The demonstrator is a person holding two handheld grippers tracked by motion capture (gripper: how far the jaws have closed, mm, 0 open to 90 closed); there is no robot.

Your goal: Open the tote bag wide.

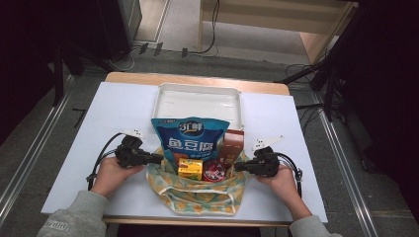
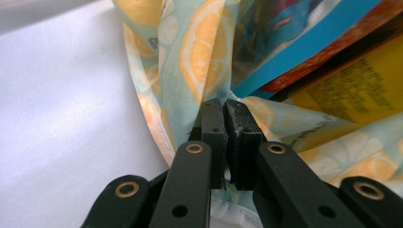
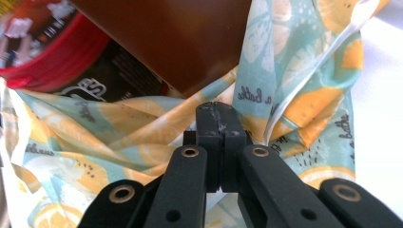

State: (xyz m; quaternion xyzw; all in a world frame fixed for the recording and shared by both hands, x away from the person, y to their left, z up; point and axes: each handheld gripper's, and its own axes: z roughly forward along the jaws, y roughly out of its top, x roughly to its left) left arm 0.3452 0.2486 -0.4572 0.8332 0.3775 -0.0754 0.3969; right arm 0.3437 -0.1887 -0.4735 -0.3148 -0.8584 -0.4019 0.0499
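High view: my left tongs [image 1: 159, 158] and right tongs [image 1: 237, 167] sit at opposite sides of a lemon-print cloth bag [image 1: 197, 195], which lies on the white tabletop [image 1: 113, 118] near my edge, in front of an open white tray [image 1: 197, 101]. Left gripper view: my left tongs [image 2: 224, 110] are pressed together on a fold of the bag's fabric [image 2: 199, 57], the cloth pinched between the pads and running up past them; a blue snack packet [image 2: 304, 42] and a yellow box [image 2: 351, 90] lie just behind the fold. Right gripper view: my right tongs [image 3: 219, 114] are likewise closed tight on the bag's fabric [image 3: 142, 123], with a brown box [image 3: 185, 38] and a red-rimmed tub [image 3: 43, 52] resting inside the bag just beyond the tips. From above, the blue packet [image 1: 190, 140] stands tallest in the bag mouth, the yellow box [image 1: 190, 169] and red tub [image 1: 214, 171] side by side before it.
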